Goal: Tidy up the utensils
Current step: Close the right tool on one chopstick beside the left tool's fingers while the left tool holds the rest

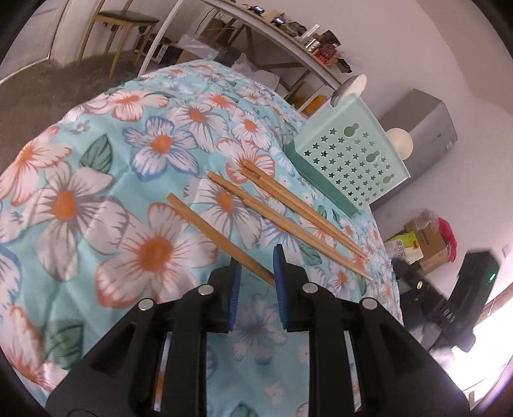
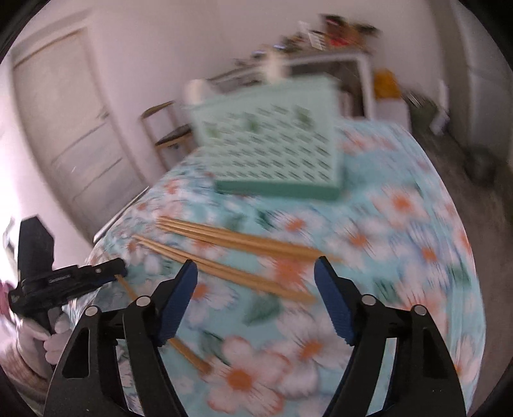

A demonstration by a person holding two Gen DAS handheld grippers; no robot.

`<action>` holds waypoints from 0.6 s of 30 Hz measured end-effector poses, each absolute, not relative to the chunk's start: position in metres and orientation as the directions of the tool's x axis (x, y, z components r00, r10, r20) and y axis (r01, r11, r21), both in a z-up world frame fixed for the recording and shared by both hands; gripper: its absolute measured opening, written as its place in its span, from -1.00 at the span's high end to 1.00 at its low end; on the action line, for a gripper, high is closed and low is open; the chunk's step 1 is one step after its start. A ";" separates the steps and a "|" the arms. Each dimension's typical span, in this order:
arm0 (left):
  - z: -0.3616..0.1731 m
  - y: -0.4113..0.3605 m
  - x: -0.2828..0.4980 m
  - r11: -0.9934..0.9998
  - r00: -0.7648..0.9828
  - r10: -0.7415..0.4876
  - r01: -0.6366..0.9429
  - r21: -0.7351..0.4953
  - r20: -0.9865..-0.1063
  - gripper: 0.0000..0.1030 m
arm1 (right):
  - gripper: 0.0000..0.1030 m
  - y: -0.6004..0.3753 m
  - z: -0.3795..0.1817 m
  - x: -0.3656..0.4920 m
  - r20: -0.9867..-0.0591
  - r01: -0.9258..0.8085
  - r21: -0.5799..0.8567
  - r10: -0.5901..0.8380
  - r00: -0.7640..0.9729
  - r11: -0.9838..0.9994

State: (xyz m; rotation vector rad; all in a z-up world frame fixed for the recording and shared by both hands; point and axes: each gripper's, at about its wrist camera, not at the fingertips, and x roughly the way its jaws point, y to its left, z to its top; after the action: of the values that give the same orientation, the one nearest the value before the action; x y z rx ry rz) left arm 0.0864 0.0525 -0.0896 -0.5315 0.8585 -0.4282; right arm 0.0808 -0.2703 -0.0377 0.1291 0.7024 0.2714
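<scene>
Left gripper (image 1: 256, 266) has its blue-padded jaws drawn in narrow around one chopstick (image 1: 205, 224), gripping it near the thin end; the thick end angles out over the surface (image 1: 96, 179). Right gripper (image 2: 256, 272) hangs with jaws spread wide, holding nothing, above the loose chopsticks (image 2: 243, 247); that view is motion-blurred. In the left wrist view the four loose sticks lie side by side near the surface's right edge, just beside the mint-green utensil holder (image 1: 349, 160), a star-perforated box lying on its side toward the far right corner. A floral turquoise cloth covers the surface. Beyond it: a wooden chair (image 1: 121, 25), a cluttered white shelf (image 1: 288, 35), cardboard boxes (image 1: 426, 243) on the floor, a pale door (image 2: 70, 128).
</scene>
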 end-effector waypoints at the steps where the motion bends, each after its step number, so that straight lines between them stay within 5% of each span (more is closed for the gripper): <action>1: -0.090 0.054 0.085 0.789 0.585 -0.555 0.146 -0.597 -0.591 0.62 | -0.27 -0.257 -0.034 0.086 -0.625 -0.251 0.167 0.299 0.721 0.953; 7: -0.098 0.061 0.083 0.761 0.575 -0.590 0.161 -0.628 -0.567 0.60 | 0.18 -0.189 -0.029 0.114 -0.677 -0.496 0.028 0.382 0.630 0.868; 18: -0.105 0.070 0.080 0.718 0.567 -0.637 0.190 -0.670 -0.522 0.61 | 0.60 -0.113 -0.056 0.144 -0.809 -0.773 -0.150 0.373 0.455 0.617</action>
State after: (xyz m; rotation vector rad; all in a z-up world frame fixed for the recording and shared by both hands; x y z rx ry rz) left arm 0.0795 0.0702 -0.1054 -0.5992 0.8350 -0.5218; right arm 0.1440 -0.1131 -0.0558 -0.5542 0.8219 0.7530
